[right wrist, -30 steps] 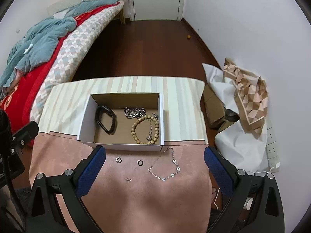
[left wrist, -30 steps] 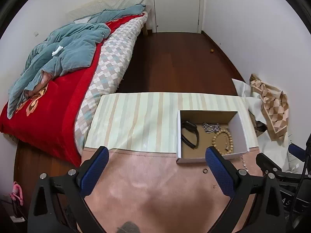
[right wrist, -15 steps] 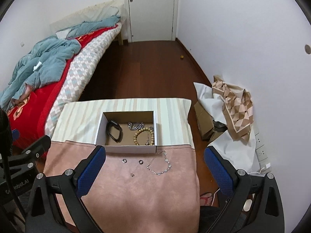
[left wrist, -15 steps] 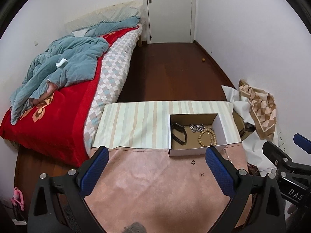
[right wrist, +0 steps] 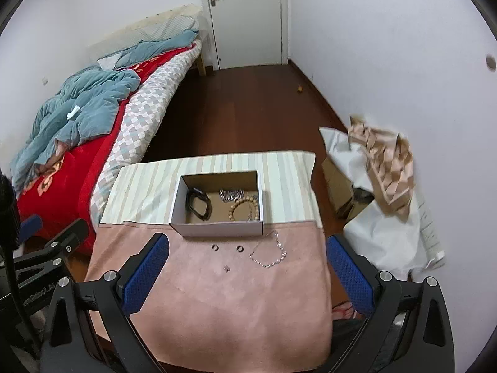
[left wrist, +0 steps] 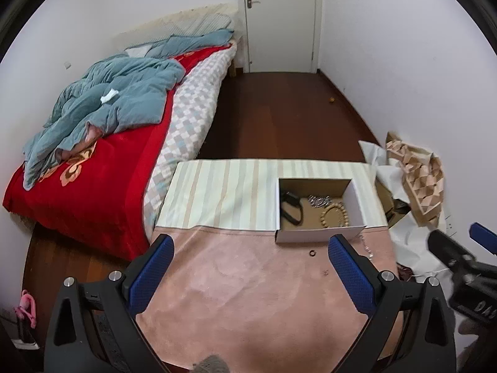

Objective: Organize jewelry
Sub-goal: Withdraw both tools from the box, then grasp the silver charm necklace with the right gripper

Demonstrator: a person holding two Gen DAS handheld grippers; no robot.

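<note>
Both claws spread wide, empty: left claw (left wrist: 250, 272), right claw (right wrist: 247, 272), high over the pink table (right wrist: 217, 310). Just ahead of right claw: stud (right wrist: 226, 268), two rings (right wrist: 215, 247), silver necklace (right wrist: 268, 253). Beyond, box (right wrist: 217, 228) holding beads and band. Likely best: drop low, pinch necklace mid-chain, lift clear of box wall.

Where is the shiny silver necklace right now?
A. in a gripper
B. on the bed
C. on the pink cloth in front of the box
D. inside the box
C: the silver necklace lies loose on the pink cloth, just outside the box, and both grippers are open and empty.
</note>
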